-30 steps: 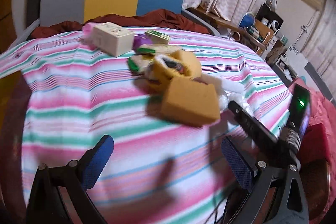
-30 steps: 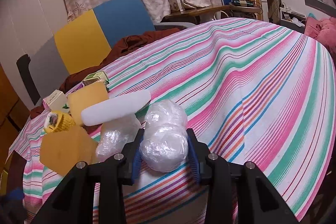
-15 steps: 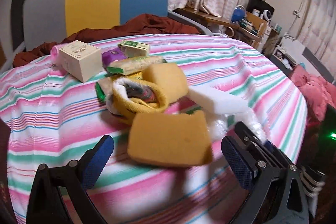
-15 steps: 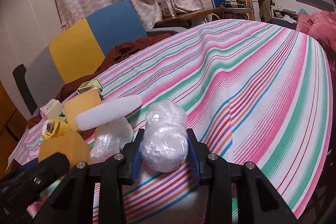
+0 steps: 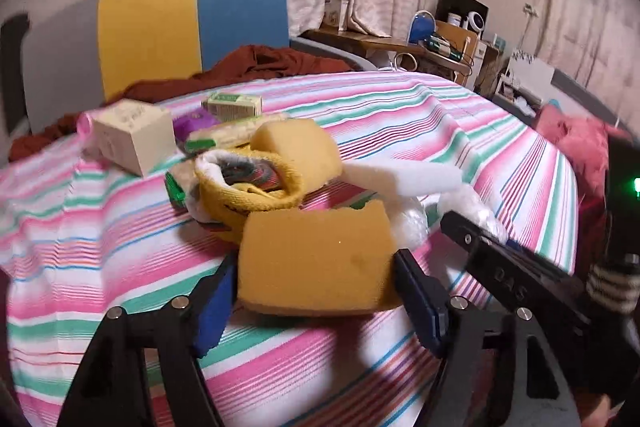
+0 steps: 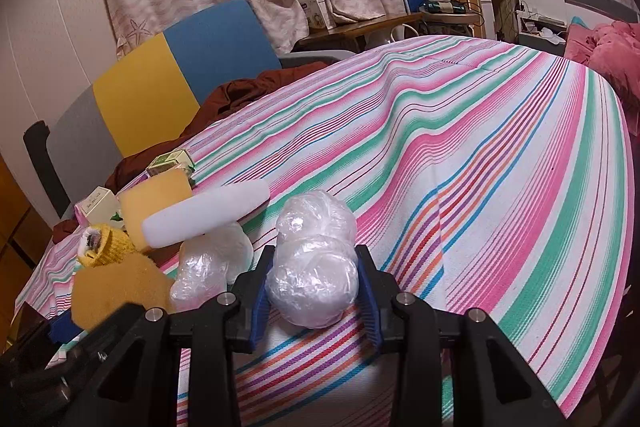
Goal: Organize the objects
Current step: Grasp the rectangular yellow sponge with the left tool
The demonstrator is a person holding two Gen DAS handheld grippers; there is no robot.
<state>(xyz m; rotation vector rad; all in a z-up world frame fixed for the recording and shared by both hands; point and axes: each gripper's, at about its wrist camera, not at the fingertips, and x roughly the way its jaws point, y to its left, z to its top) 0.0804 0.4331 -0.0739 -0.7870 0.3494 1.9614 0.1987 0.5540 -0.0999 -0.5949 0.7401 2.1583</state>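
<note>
Judging by how things lie, I am near the start of the sorting: almost everything sits in one heap on the striped cloth (image 6: pixel 500 155) of the table, and its whole far side is bare, so most of the work is left. The heap holds, from big to small, a cream box (image 5: pixel 134 135), a second yellow sponge (image 5: pixel 298 147), a long white foam bar (image 6: pixel 208 217), a rolled yellow sock (image 5: pixel 250 183) with a dark lining, a clear plastic wad (image 6: pixel 214 265), a slim green-and-cream carton (image 5: pixel 234 103) and a small purple thing (image 5: pixel 196 118) that I cannot make out. My left gripper (image 5: pixel 316 301) is closing round the nearest yellow sponge (image 5: pixel 316 261): its blue pads (image 5: pixel 420 303) stand at the sponge's two side edges, the left one seeming to touch and the right one just beside, and I cannot tell whether they press yet. That sponge is a thick, flat, square slab with a notch bitten out of its top edge, lying at the near rim of the heap, against the sock. It looks soft, so I judge it will squash before it holds. My right gripper (image 6: pixel 314 295) is clenched on a wrapped plastic bundle (image 6: pixel 314 267), a crinkled, shiny, two-lobed ball that sits on the cloth just right of the heap, beside the other wad.
</note>
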